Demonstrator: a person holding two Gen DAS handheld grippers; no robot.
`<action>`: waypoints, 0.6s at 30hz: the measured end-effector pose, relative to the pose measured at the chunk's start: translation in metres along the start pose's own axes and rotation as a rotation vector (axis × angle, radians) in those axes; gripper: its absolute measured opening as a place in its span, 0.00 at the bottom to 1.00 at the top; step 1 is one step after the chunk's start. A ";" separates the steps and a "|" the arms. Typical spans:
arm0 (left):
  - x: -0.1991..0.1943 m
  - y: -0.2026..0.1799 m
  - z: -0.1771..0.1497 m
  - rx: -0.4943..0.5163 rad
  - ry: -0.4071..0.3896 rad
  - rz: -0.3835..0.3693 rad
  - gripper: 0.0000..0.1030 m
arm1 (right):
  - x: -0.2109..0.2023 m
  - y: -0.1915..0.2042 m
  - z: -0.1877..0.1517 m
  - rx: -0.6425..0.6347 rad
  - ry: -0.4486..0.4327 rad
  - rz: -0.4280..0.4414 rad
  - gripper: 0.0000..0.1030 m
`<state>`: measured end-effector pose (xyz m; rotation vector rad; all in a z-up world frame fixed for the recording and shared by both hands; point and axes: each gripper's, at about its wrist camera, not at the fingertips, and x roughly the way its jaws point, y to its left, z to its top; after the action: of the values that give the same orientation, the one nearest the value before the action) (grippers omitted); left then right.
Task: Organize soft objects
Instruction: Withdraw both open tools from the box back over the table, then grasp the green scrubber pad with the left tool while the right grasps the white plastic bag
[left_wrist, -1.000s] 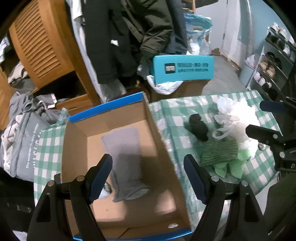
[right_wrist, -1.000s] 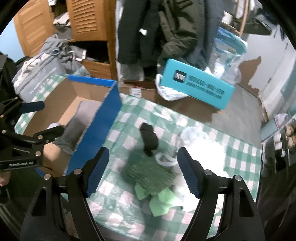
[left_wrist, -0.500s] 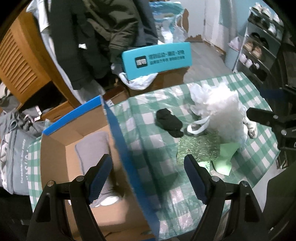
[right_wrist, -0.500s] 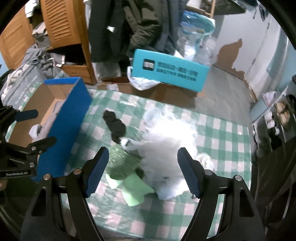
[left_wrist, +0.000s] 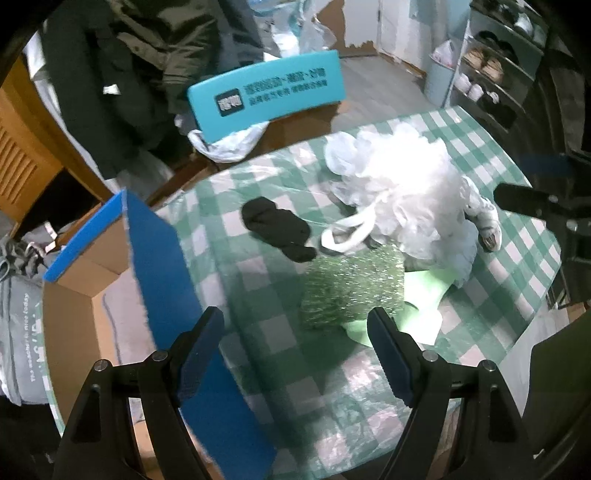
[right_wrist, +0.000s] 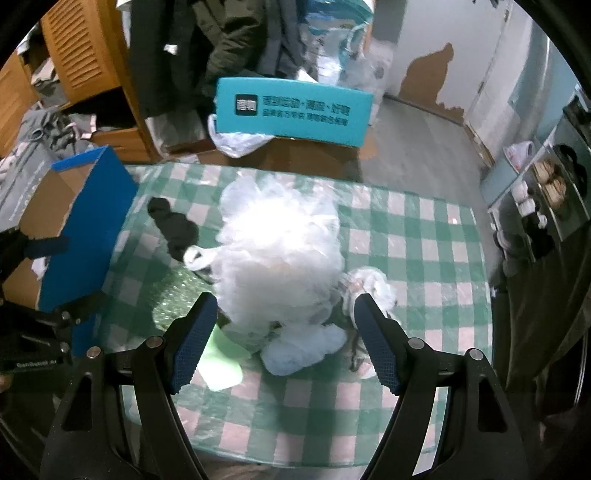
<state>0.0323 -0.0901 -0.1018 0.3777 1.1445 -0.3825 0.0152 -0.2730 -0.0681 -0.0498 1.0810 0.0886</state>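
Observation:
A pile of soft things lies on the green checked table (left_wrist: 258, 173): a fluffy white mesh puff (left_wrist: 402, 192), a black sock (left_wrist: 280, 227), a green glittery scrubber (left_wrist: 354, 284) on a pale green cloth (left_wrist: 424, 295). My left gripper (left_wrist: 297, 354) hangs open above the table just in front of the scrubber, beside the blue-edged cardboard box (left_wrist: 159, 258). In the right wrist view my right gripper (right_wrist: 284, 336) is open over the white puff (right_wrist: 280, 251), with the black sock (right_wrist: 175, 229) and the scrubber (right_wrist: 177, 295) to its left. Nothing is held.
A small white crumpled item (right_wrist: 369, 284) lies right of the puff. Behind the table stand a teal box (left_wrist: 266, 96), hanging dark coats (left_wrist: 129, 55) and a wooden cabinet (right_wrist: 85, 48). A shoe rack (left_wrist: 495, 74) stands at the right. The left gripper's body (right_wrist: 33, 325) shows at the left edge.
Both grippers have swept to the right and lower, away from the cardboard box with the grey sock and over the pile of soft things. Their jaws stay equally wide.

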 end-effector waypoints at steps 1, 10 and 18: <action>0.004 -0.004 0.000 0.009 0.006 -0.003 0.79 | 0.001 -0.003 0.000 0.007 0.002 0.000 0.74; 0.032 -0.030 -0.008 0.095 0.069 -0.013 0.79 | 0.011 -0.019 -0.006 0.041 0.024 -0.001 0.74; 0.058 -0.051 -0.006 0.162 0.098 0.037 0.79 | 0.015 -0.029 -0.008 0.064 0.030 0.005 0.74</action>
<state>0.0243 -0.1378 -0.1628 0.5638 1.2037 -0.4294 0.0175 -0.3020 -0.0851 0.0095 1.1131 0.0576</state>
